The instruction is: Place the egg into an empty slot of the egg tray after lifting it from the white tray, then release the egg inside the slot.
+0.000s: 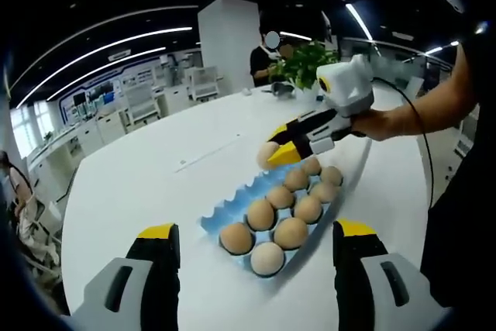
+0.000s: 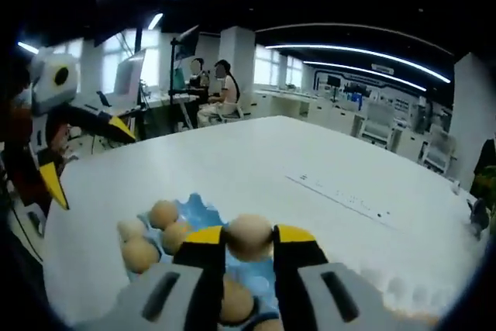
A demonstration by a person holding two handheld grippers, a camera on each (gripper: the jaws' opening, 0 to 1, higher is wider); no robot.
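A pale egg (image 2: 249, 236) is clamped between the yellow-tipped jaws of my right gripper (image 2: 249, 239), hanging just above the blue egg tray (image 2: 198, 208). From the left gripper view, that right gripper (image 1: 273, 145) reaches in from the right, and the egg (image 1: 267, 153) hovers over the far end of the blue tray (image 1: 225, 211). Several brown eggs (image 1: 291, 232) sit in the tray's slots; the far-left slots are bare. My left gripper (image 1: 256, 230) stands open near the tray's close end with nothing in it. It appears as a left gripper (image 2: 89, 160) off to the left.
A bumpy white tray (image 2: 403, 288) lies at the lower right, beside the blue one. Both rest on a large white table (image 1: 155, 168). A person's hand (image 1: 387, 122) holds the right gripper. A potted plant (image 1: 306, 63) and seated people (image 2: 221, 91) are beyond the table.
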